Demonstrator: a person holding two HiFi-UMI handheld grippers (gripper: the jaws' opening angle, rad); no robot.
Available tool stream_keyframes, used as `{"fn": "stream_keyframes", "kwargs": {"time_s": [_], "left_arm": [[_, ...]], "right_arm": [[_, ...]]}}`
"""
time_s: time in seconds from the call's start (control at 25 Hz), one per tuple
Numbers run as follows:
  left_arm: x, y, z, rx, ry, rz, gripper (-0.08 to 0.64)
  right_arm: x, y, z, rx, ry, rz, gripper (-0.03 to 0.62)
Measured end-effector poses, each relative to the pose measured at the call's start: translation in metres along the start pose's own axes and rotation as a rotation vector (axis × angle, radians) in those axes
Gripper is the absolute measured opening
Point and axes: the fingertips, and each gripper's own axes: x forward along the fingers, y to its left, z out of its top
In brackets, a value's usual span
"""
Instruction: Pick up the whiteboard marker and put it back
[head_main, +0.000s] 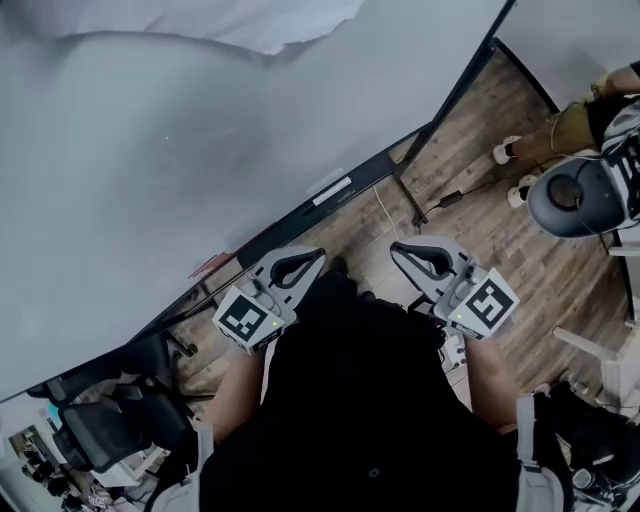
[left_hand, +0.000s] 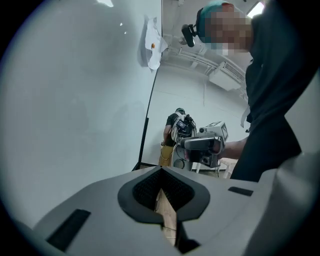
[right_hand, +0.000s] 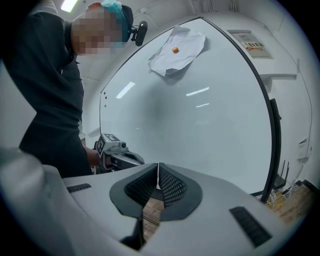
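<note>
The whiteboard (head_main: 180, 140) fills the upper left of the head view, with a dark ledge (head_main: 290, 225) along its lower edge. On that ledge lie a small white oblong (head_main: 332, 190) and a reddish piece (head_main: 210, 265); I cannot tell whether either is the marker. My left gripper (head_main: 318, 254) and right gripper (head_main: 396, 246) are held close to my body, short of the ledge and tips towards each other. Both are shut with nothing between the jaws. In the left gripper view the left gripper (left_hand: 161, 171) faces the right gripper (left_hand: 205, 142). The right gripper (right_hand: 158, 166) points along the board.
A sheet of paper (right_hand: 176, 50) is pinned high on the board by an orange magnet. Another person (head_main: 585, 120) stands on the wooden floor (head_main: 500, 230) at the right. A black chair (head_main: 100, 420) sits at the lower left. The board's stand leg (head_main: 410, 200) reaches across the floor.
</note>
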Motion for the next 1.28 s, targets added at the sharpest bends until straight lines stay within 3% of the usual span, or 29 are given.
{"fn": "stream_keyframes", "kwargs": {"time_s": [0.16, 0.44, 0.64, 0.8, 1.0, 1.28], "left_arm": [[0.013, 0.019, 0.006, -0.023, -0.005, -0.004, 0.012], [0.032, 0.029, 0.007, -0.013, 0.007, -0.074, 0.012], [0.041, 0.031, 0.011, -0.037, -0.013, -0.059, 0.012], [0.047, 0.046, 0.02, -0.071, -0.063, 0.044, 0.012], [0.048, 0.058, 0.022, -0.124, -0.1, 0.209, 0.012], [0.026, 0.055, 0.014, -0.122, -0.153, 0.361, 0.012]], "right_arm": [[0.022, -0.014, 0.018, -0.028, -0.024, -0.014, 0.02], [0.045, -0.046, 0.017, -0.134, 0.042, -0.054, 0.02], [0.052, -0.061, 0.008, -0.24, 0.146, 0.018, 0.02], [0.061, -0.079, -0.002, -0.281, 0.217, 0.098, 0.02], [0.07, -0.079, 0.0, -0.356, 0.244, 0.266, 0.02], [0.089, -0.081, -0.004, -0.502, 0.311, 0.359, 0.02]]}}
